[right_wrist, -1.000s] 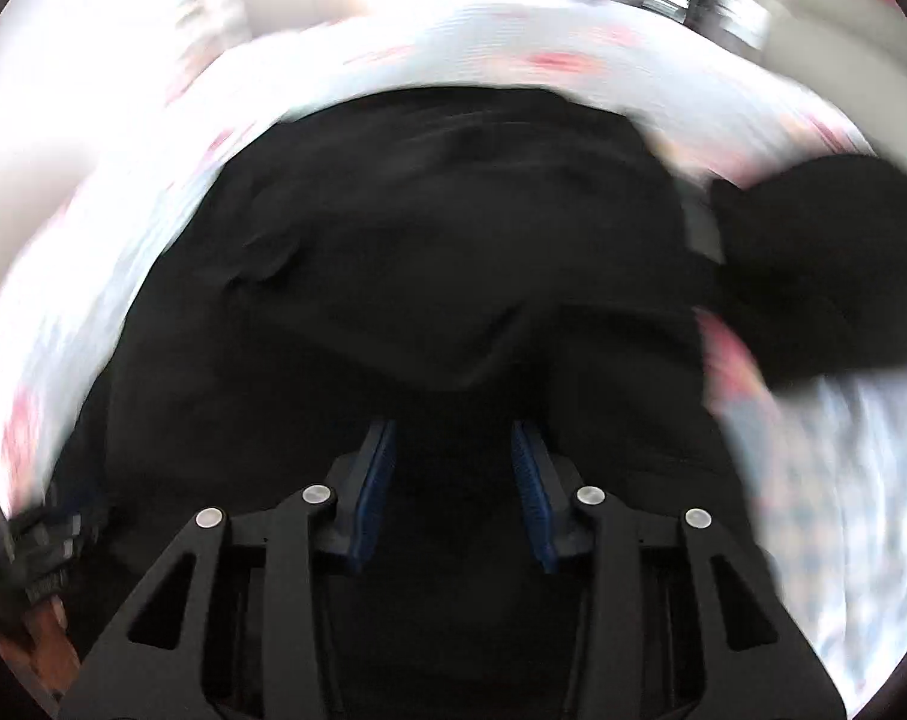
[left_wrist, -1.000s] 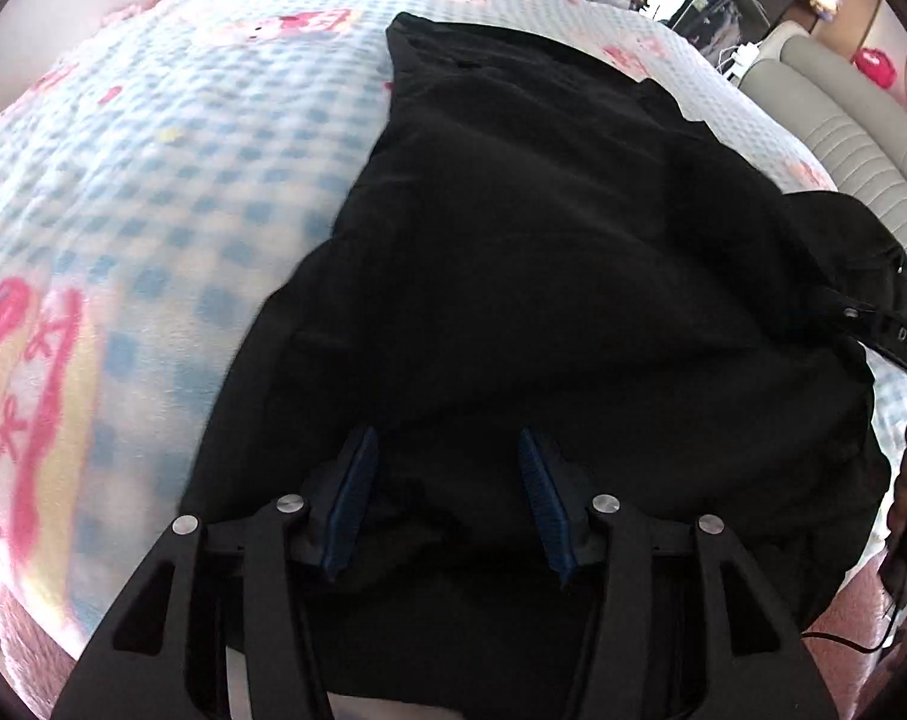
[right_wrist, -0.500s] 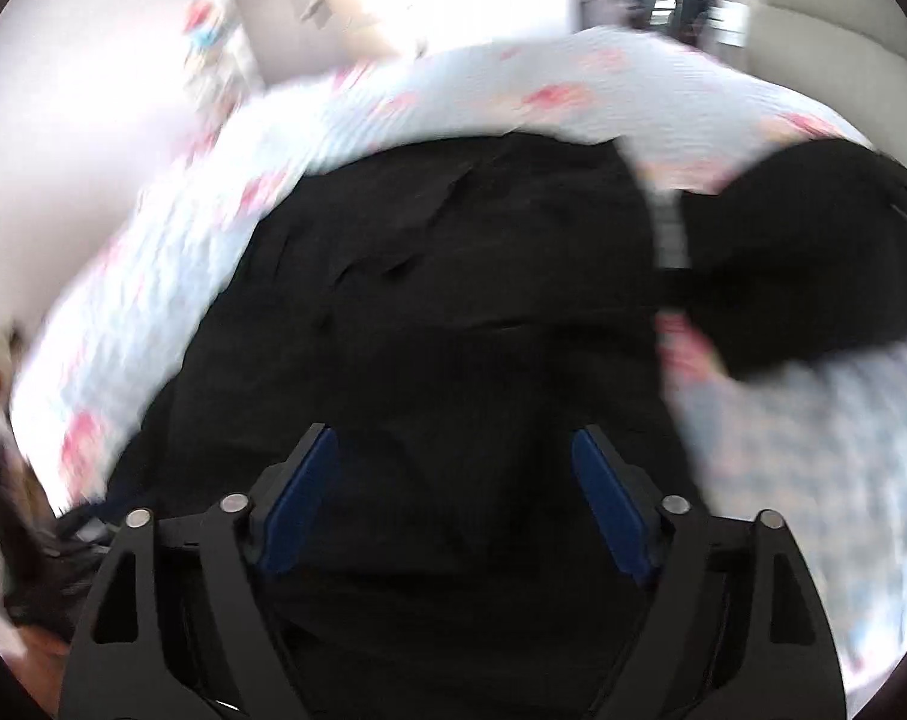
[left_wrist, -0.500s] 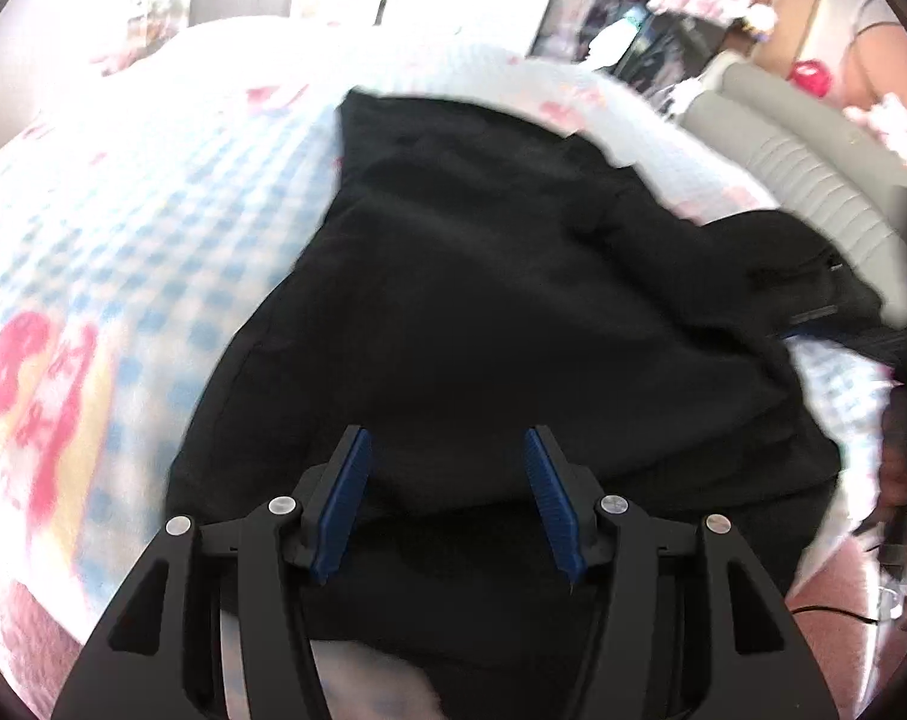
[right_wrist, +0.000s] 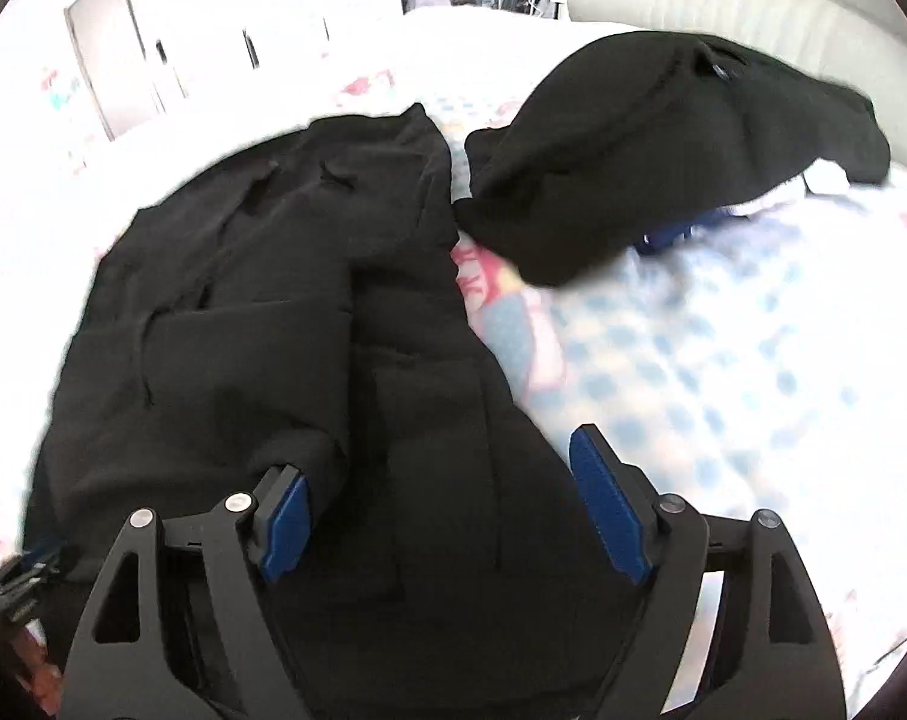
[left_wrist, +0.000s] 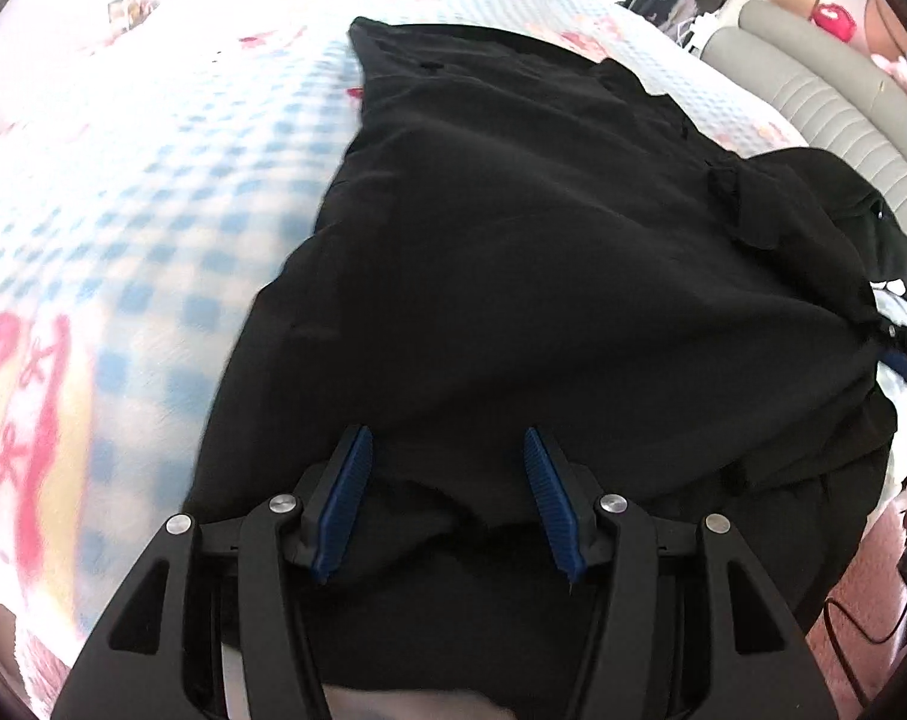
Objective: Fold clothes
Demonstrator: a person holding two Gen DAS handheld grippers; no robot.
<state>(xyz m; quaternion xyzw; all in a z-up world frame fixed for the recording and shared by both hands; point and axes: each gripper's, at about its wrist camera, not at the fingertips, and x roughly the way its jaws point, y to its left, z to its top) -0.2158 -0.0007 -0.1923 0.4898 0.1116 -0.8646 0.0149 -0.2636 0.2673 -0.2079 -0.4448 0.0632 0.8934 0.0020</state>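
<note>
A black garment [left_wrist: 513,252] lies spread along a bed with a blue-checked blanket [left_wrist: 171,228]. It also shows in the right wrist view [right_wrist: 261,324], with folds and creases down its length. My left gripper [left_wrist: 447,468] is open over the garment's near hem and holds nothing. My right gripper [right_wrist: 447,480] is wide open above the garment's near right edge and holds nothing. A second black garment [right_wrist: 651,144] lies bunched at the far right, apart from the first.
A grey padded headboard [left_wrist: 825,90] runs along the bed's right side. A white cupboard [right_wrist: 153,48] stands beyond the bed. Shelves with clutter are at the far end. A cable [left_wrist: 861,624] lies on the floor at the right.
My right gripper opened wide and swung right, bringing the bunched garment and the blanket into view. My left gripper stayed open over the hem and shifted slightly.
</note>
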